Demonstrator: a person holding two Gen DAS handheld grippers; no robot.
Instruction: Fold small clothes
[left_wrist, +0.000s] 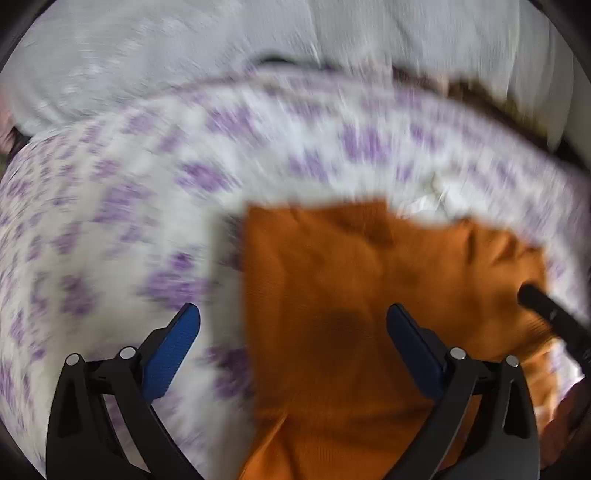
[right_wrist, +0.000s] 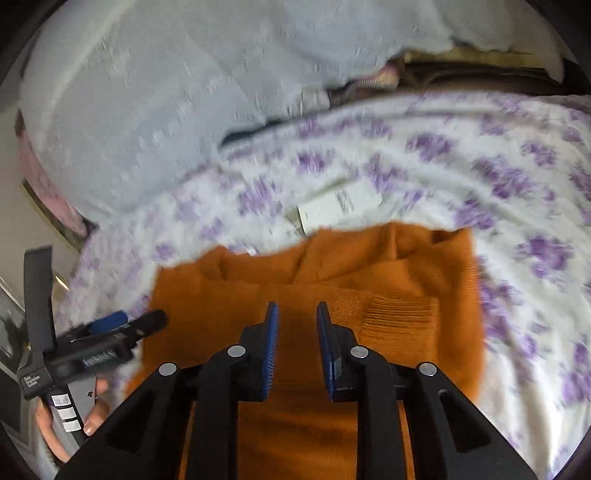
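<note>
Left tool (left_wrist: 293, 334) hovers spread wide, empty, over the orange knit garment (left_wrist: 354, 295) lying part-folded on the purple-flowered blanket (left_wrist: 110, 206). Right tool (right_wrist: 297, 325), from its own view, stands narrowly parted above the ribbed fold, gripping nothing; pinching several layers could drag the fold askew.

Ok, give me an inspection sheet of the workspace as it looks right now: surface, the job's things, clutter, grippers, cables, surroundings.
Surface: white blanket with purple flowers, rumpled, partly blurred.
Job's things: orange knit garment lying on the blanket, partly folded, ribbed cuff on top.
Clutter: white paper label on the blanket beyond the garment.
Grippers: left gripper wide open, nothing between the jaws, one finger over the garment; right gripper open with a narrow gap, above the garment, nothing held.
Cables: nothing seen.
Surroundings: pale blue fluffy blanket behind; pink fabric at the left edge.
</note>
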